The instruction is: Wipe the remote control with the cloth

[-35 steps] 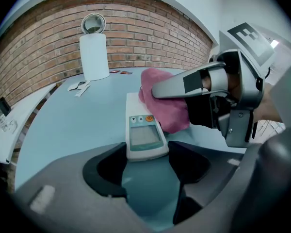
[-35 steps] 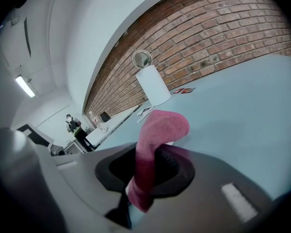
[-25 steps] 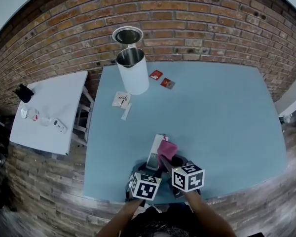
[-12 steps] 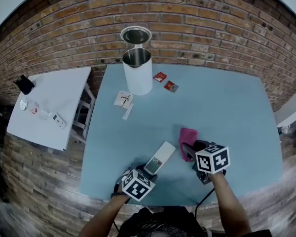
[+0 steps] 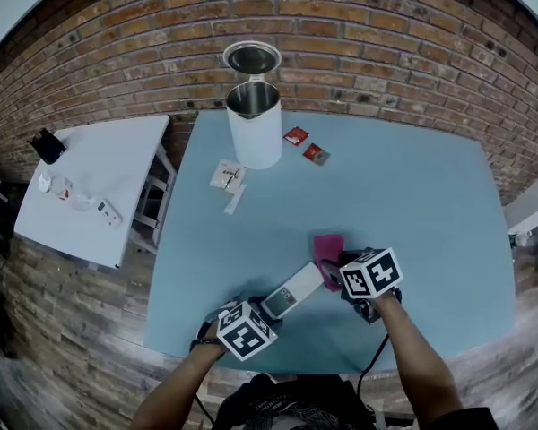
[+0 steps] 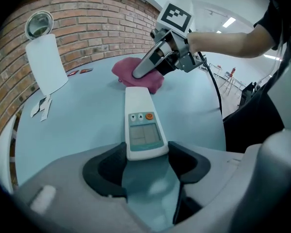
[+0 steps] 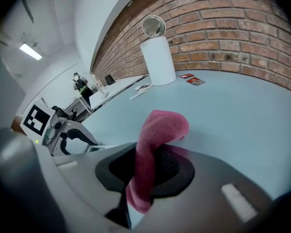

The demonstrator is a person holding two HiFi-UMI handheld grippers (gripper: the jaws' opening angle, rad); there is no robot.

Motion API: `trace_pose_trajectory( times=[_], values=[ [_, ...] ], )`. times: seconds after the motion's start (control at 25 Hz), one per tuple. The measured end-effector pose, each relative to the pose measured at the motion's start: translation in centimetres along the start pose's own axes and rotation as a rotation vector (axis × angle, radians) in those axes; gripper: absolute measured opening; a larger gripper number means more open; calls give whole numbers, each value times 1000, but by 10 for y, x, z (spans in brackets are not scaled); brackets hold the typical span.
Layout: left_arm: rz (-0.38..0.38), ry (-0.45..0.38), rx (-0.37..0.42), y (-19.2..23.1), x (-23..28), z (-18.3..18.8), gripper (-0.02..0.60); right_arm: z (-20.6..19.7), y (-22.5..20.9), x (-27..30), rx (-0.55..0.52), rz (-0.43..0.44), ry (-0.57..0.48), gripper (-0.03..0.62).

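A white remote control [image 5: 291, 294] with a small screen lies slanted on the blue table [image 5: 412, 195]. Its near end sits between the pads of my left gripper [image 5: 267, 310], which is shut on it. In the left gripper view the remote control [image 6: 141, 123] runs away from my left gripper [image 6: 145, 154] toward the pink cloth [image 6: 137, 74]. My right gripper [image 5: 334, 271] is shut on the pink cloth [image 5: 327, 247] and holds it at the remote's far end. In the right gripper view the cloth [image 7: 155, 144] hangs folded between the jaws of my right gripper [image 7: 148, 166].
A white cylindrical container [image 5: 254, 124] with its lid up stands at the table's far side. Two red packets [image 5: 296, 136] and some paper slips [image 5: 228, 177] lie near it. A white side table [image 5: 99, 186] with small items stands left, in front of a brick wall [image 5: 386, 34].
The remote has swung from pointing straight away to slanting right. My right gripper carried the cloth off the remote to the right, then back left to its far end.
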State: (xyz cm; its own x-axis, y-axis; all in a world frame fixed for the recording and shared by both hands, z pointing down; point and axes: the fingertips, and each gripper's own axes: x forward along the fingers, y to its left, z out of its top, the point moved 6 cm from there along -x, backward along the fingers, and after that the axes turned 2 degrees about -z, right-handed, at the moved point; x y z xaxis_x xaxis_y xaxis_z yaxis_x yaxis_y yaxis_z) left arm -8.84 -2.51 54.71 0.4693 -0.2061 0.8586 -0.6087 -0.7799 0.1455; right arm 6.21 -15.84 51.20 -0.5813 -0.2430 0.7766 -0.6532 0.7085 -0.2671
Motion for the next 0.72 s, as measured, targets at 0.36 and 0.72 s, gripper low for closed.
trace_pose_trajectory(
  times=[0.36,0.72],
  values=[
    [-26,74,34,1,2,2,270,24,-6,19,-60,31,32,77],
    [-34,87,34,0,3,2,270,45,-5,35,-95,30,25,77]
  ],
)
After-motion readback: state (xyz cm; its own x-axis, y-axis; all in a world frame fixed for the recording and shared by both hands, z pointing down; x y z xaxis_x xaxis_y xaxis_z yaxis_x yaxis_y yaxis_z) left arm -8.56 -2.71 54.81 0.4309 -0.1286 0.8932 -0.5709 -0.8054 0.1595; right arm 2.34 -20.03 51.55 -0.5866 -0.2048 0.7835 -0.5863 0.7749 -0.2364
